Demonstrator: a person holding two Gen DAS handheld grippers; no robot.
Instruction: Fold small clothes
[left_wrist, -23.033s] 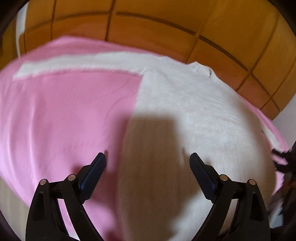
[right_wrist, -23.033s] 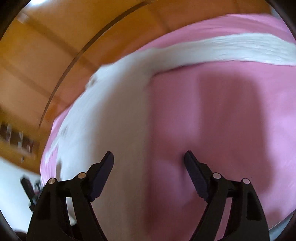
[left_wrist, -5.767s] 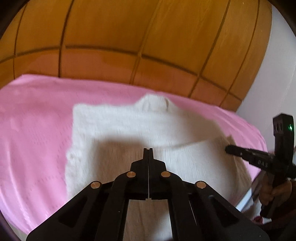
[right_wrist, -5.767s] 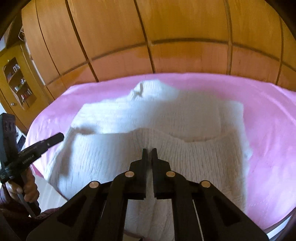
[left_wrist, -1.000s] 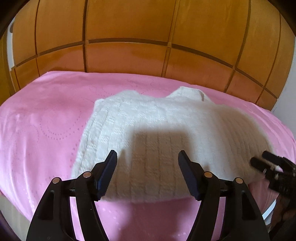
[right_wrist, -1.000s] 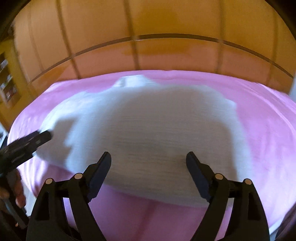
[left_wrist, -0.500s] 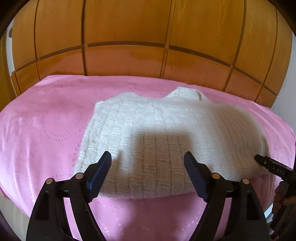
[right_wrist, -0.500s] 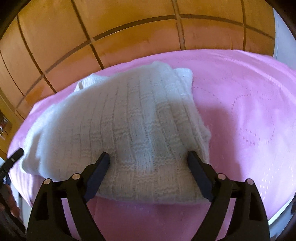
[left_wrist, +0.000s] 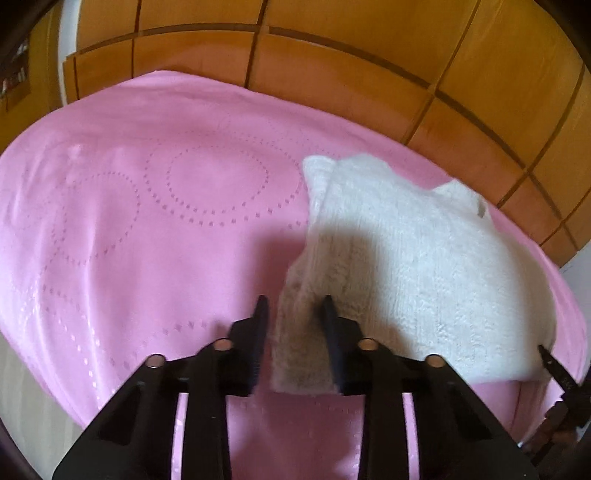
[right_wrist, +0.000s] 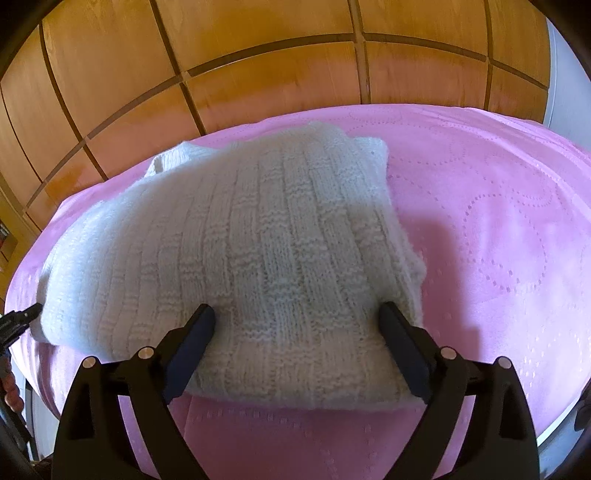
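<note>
The folded white sweater (right_wrist: 258, 258) lies on the pink blanket (right_wrist: 498, 240), in front of the wooden wall (right_wrist: 258, 74). The left gripper (left_wrist: 293, 314) has just been closing, and its jaws now stand narrow around the sweater's near left corner, though whether the pads press it I cannot tell. The right gripper (right_wrist: 297, 325) has its jaws spread wide over the sweater's near right edge, gripping nothing.
</note>
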